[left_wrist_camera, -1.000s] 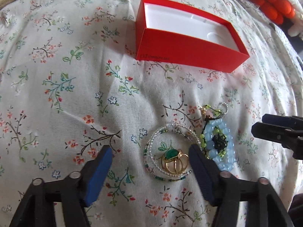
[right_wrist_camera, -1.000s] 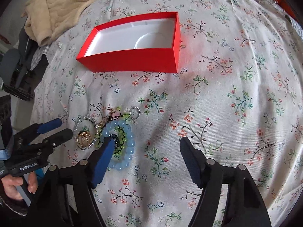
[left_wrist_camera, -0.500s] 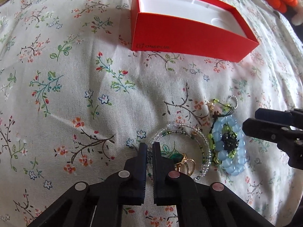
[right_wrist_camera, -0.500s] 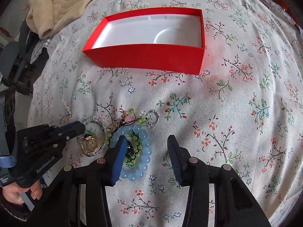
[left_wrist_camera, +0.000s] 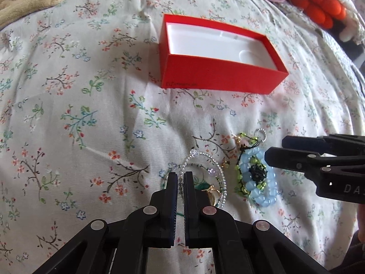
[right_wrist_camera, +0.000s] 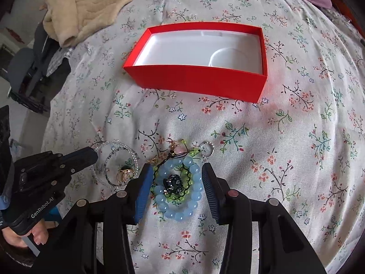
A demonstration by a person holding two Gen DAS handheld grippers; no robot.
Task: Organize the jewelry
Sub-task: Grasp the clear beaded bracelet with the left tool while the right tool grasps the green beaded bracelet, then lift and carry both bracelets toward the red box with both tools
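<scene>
Left gripper [left_wrist_camera: 180,178]: jaws together, pinched on the near strand of the clear seed-bead bracelet [left_wrist_camera: 205,159], whose loop fans out ahead and to the right of the tips. Gold rings [left_wrist_camera: 214,193] and a green stone lie inside that loop, just right of the jaws.

Right gripper [right_wrist_camera: 176,178]: jaws apart, straddling the blue bead bracelet [right_wrist_camera: 180,187], one pad on each side; whether the pads touch the beads I cannot tell. Black charm at its centre sits dead between the jaws.

Red box [right_wrist_camera: 196,80], open and white-lined, lies straight ahead of both jaw sets on the floral bedspread [right_wrist_camera: 296,137], well apart, long axis crosswise to the right gripper's reach. Judgement: both carries go forward, and the right hand looks better lined up with the box.
</scene>
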